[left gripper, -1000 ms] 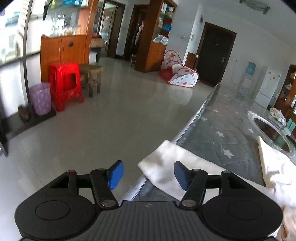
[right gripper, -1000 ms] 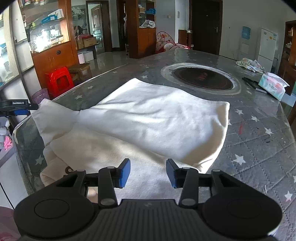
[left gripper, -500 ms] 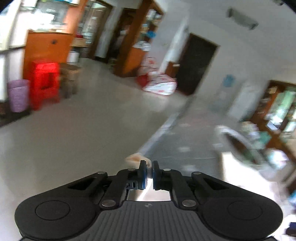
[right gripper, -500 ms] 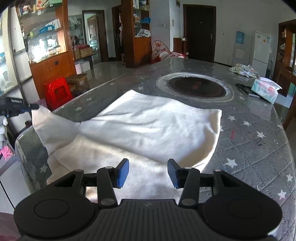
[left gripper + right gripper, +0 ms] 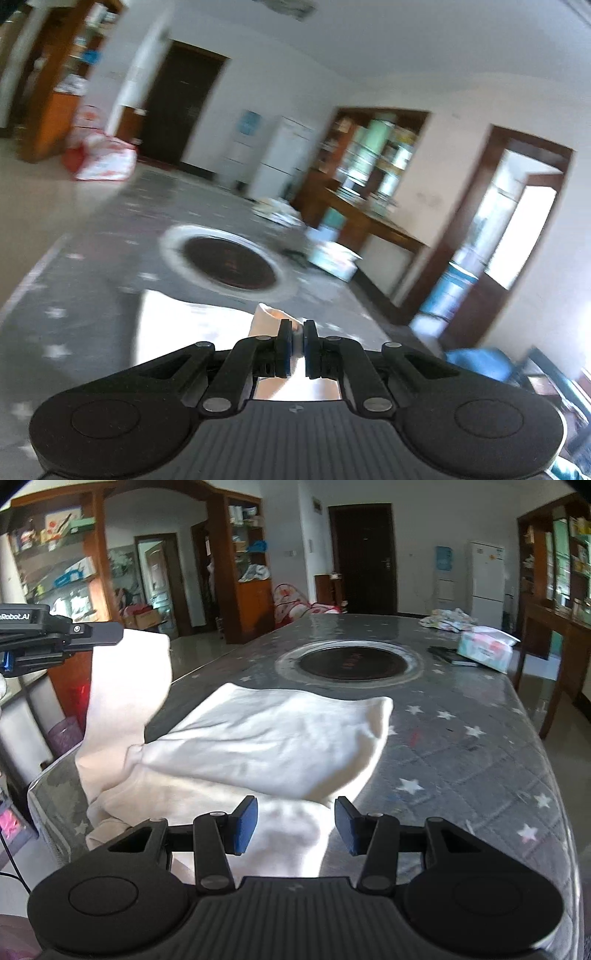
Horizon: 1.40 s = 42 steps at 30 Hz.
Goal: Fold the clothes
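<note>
Left gripper (image 5: 297,345) pinching white garment (image 5: 266,738) sleeve, lifted above table's (image 5: 480,738) left edge. Right gripper (image 5: 295,825) spread, hovering over garment's near hem.

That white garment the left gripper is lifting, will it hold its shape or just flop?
Probably flop: the white garment hangs limp from the left gripper and wrinkles on the table. It seems light, since a small pinch lifts it.

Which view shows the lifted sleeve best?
The right wrist view: the sleeve hangs in full from the left gripper above the table. The left wrist view is blurred and shows only a tip between its shut jaws.
</note>
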Each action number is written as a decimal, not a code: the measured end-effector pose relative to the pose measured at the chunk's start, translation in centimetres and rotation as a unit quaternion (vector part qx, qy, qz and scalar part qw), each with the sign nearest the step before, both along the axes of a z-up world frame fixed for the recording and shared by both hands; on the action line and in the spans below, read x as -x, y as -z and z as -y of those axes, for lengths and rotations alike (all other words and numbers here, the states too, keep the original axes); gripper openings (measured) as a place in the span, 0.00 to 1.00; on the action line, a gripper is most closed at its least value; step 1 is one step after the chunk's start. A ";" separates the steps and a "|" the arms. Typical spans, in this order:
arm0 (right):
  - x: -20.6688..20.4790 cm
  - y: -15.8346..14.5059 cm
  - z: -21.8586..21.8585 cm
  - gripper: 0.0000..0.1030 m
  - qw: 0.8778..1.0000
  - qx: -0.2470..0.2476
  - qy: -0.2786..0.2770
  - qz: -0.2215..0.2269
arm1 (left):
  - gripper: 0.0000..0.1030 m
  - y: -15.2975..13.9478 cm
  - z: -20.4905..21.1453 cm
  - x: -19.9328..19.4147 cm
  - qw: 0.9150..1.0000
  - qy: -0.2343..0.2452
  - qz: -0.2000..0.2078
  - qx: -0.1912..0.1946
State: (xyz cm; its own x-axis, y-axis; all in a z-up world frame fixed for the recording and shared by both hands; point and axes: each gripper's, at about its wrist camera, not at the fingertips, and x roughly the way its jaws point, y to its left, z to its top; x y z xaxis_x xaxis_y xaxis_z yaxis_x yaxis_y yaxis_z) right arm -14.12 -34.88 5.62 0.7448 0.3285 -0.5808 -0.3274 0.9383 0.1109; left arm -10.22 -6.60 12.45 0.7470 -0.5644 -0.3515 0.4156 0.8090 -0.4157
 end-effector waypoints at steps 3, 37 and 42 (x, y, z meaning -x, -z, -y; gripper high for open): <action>0.3 0.2 1.0 0.45 1.000 -0.007 0.014 -0.002 | 0.06 0.3 2.9 -0.1 0.999 0.047 -0.006 -0.002; -2.0 2.7 -3.1 0.13 0.998 0.026 -0.033 -0.035 | 0.08 10.4 -5.1 1.8 0.988 -0.047 -0.102 -0.110; -2.1 1.8 -3.7 0.09 0.998 0.034 -0.042 -0.012 | 0.06 10.3 -6.6 2.2 0.988 -0.064 -0.105 -0.096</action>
